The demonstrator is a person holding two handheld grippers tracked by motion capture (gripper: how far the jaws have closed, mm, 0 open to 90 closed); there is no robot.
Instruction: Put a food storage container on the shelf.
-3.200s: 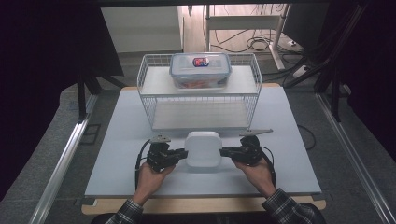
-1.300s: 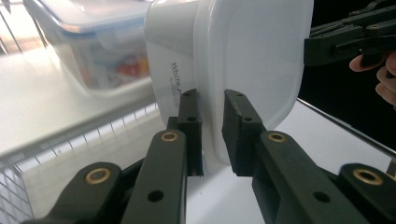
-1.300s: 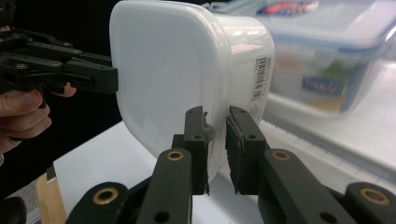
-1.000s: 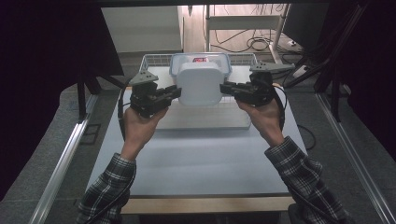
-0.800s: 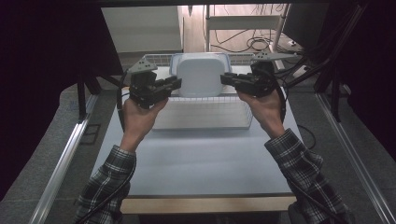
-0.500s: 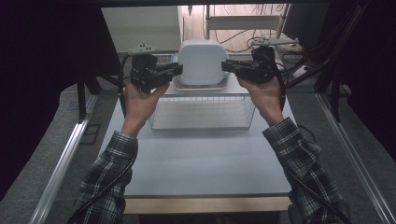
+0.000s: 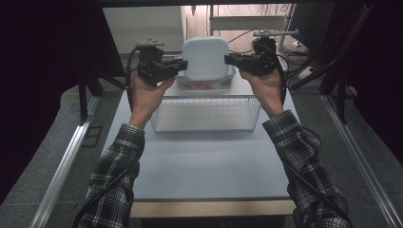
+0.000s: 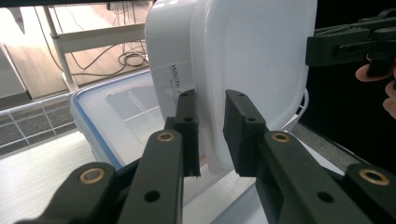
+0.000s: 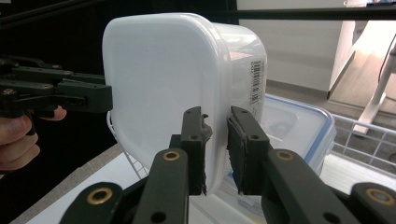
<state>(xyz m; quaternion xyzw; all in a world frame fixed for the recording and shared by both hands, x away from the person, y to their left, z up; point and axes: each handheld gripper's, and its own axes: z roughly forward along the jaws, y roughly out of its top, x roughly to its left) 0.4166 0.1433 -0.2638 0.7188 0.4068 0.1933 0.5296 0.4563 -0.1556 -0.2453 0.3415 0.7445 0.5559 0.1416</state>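
White container (image 7: 206, 58) has gone from the table up over the blue-lidded box (image 7: 205, 85) on the wire rack (image 7: 205, 114). Left gripper (image 7: 182, 65) and right gripper (image 7: 229, 59) are clamping its rim edges; left jaws have just been easing wider. Right gripper view is showing a barcode label (image 9: 255, 82), hidden from above.

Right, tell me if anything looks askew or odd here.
The white container is tipped up on edge, its lid facing the person, held in the air by its rim between the left gripper and the right gripper. It hangs above the blue-rimmed box on the wire basket. Nothing looks spilled or damaged.
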